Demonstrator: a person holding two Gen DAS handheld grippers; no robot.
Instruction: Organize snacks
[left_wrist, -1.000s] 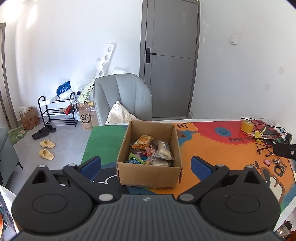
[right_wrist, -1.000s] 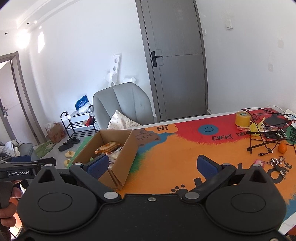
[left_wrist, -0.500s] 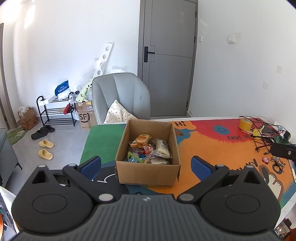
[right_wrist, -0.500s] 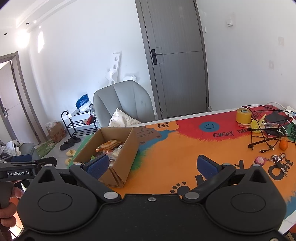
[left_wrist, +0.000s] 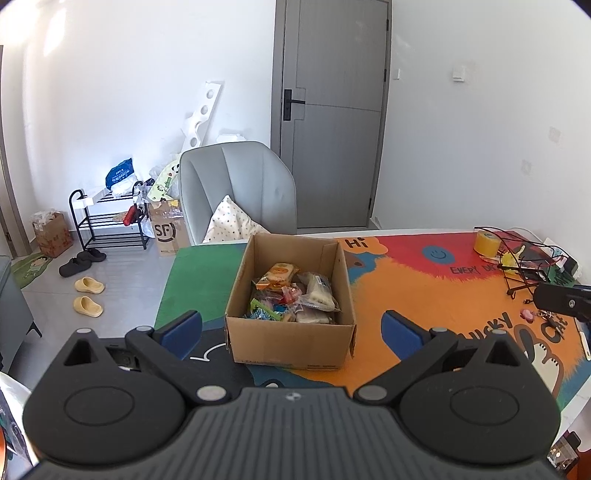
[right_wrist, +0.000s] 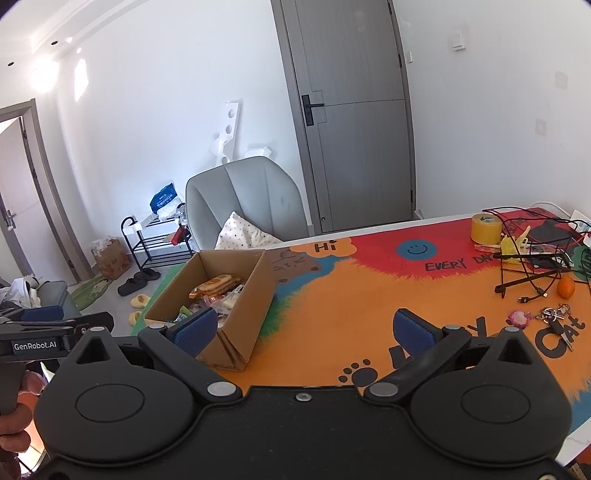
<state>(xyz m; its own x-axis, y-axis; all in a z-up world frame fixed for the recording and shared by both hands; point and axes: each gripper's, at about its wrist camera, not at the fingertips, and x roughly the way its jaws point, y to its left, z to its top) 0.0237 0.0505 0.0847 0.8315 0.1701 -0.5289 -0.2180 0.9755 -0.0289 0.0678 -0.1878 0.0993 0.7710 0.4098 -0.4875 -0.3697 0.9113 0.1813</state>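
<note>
An open cardboard box (left_wrist: 291, 341) stands on the colourful table mat, holding several wrapped snacks (left_wrist: 291, 295). My left gripper (left_wrist: 291, 330) is open, its blue pads either side of the box's near wall, held short of it with nothing between them. The right wrist view shows the same box (right_wrist: 240, 332) at the left with the snacks (right_wrist: 218, 291) inside. My right gripper (right_wrist: 306, 330) is open and empty above the orange part of the mat, to the right of the box. The left gripper's body (right_wrist: 44, 332) and a hand show at the left edge.
A yellow tape roll (right_wrist: 485, 229), a black wire rack with cables (right_wrist: 535, 254), a small orange (right_wrist: 566, 287) and keys (right_wrist: 550, 317) crowd the table's right end. A grey chair with a cushion (left_wrist: 240, 195) stands behind the table. Shoe rack and slippers (left_wrist: 86, 295) are on the floor.
Both views have shifted slightly; the box sits a little lower and nearer the centre of the left wrist view. Both grippers stay open and empty.
</note>
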